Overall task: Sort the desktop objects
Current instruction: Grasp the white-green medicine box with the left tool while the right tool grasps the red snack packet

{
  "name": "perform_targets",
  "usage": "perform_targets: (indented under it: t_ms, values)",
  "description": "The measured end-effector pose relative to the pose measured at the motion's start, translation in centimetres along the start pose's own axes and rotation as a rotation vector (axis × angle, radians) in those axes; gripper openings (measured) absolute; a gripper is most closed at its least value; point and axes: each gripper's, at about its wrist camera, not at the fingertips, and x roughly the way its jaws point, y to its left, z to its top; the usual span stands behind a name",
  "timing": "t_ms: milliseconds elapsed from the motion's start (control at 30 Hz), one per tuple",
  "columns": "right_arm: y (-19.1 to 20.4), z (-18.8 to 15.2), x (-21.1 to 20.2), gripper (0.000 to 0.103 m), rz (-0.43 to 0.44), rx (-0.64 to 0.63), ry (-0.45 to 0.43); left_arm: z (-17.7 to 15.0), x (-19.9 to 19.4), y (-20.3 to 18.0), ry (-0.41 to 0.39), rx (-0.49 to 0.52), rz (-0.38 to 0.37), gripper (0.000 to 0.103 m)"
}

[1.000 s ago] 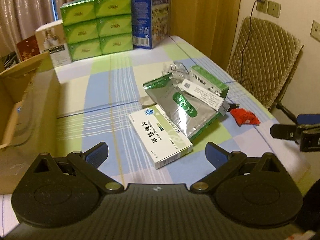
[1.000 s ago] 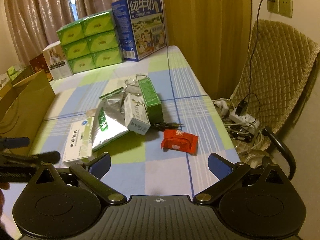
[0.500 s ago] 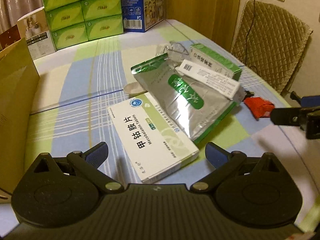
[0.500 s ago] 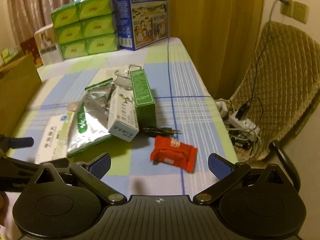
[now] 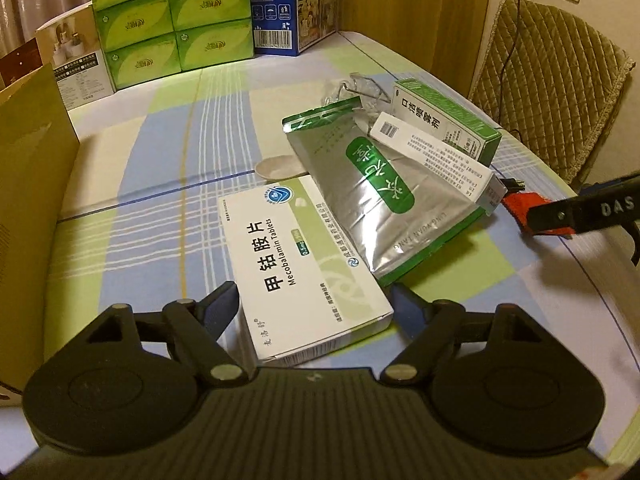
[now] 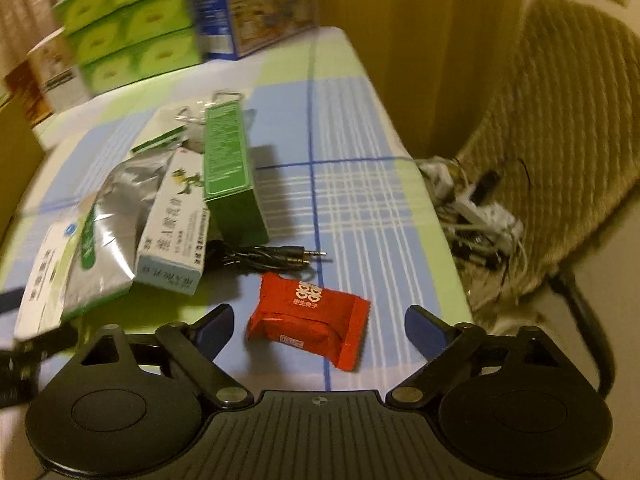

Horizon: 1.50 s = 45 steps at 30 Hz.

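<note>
Desktop objects lie clustered mid-surface (image 5: 168,168): a white tablet box (image 5: 304,276), a silver pouch (image 5: 384,200), a white carton (image 5: 436,152), a green carton (image 5: 444,116), a black audio cable (image 6: 276,258) and a red packet (image 6: 308,316). Since a second ago both claws have dropped in close. The left claw (image 5: 314,300) now straddles the near end of the tablet box, its jaws closing; the left pad looks at the box edge, the right pad just clear. The right claw (image 6: 320,320) brackets the red packet, jaws also closing, gaps visible on both sides. Judging by this, two pickups are starting at once, and nothing is sorted yet.
</note>
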Motion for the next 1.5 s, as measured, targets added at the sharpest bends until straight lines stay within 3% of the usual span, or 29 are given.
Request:
perform_targets:
  t_ms: [133,200,267,400,700,767,867,900,1033,1200,1300,1500]
  values:
    - [1.1,-0.2,0.5,0.075,-0.06,0.008,-0.027,-0.1,-0.2,0.0,-0.003,0.003,0.01,0.078]
    - [1.6,-0.4,0.4,0.057,-0.079,-0.011,-0.055,-0.2,-0.3,0.0,-0.002,0.004,0.015,0.078]
    - [2.0,-0.7,0.3,0.049,-0.081,-0.035,-0.071,-0.5,-0.6,0.1,0.0,0.002,0.012,0.078]
    - [3.1,-2.0,-0.7,0.041,-0.054,-0.084,-0.072,-1.2,-1.4,0.5,0.008,-0.011,0.012,0.078]
    - [7.3,-6.8,-4.4,0.041,0.1,-0.204,-0.058,-4.0,-4.7,0.7,0.022,0.003,0.004,0.075]
    - [8.1,-7.5,-4.9,0.049,0.108,-0.208,-0.065,-4.6,-5.3,1.0,0.024,-0.006,0.006,0.074]
    - [8.1,-8.1,-4.8,0.068,0.099,-0.138,-0.077,-5.0,-6.0,1.6,0.019,-0.026,0.011,0.073]
    - [8.0,-8.1,-4.8,0.069,0.095,-0.109,-0.081,-5.1,-6.1,1.8,0.017,-0.033,0.011,0.073]
    - [7.9,-8.3,-4.6,0.069,0.087,-0.049,-0.088,-5.1,-6.3,2.3,0.003,-0.047,0.011,0.077]
    - [8.6,-8.6,-4.1,0.068,0.051,-0.132,-0.1,-4.8,-5.7,2.3,-0.003,-0.04,0.007,0.078]
    - [8.9,-8.9,-4.1,0.058,0.039,-0.159,-0.112,-4.6,-5.2,2.3,-0.005,-0.026,0.008,0.078]
    - [8.9,-9.2,-4.2,0.047,0.037,-0.167,-0.131,-4.1,-4.2,2.3,0.002,-0.013,0.002,0.078]
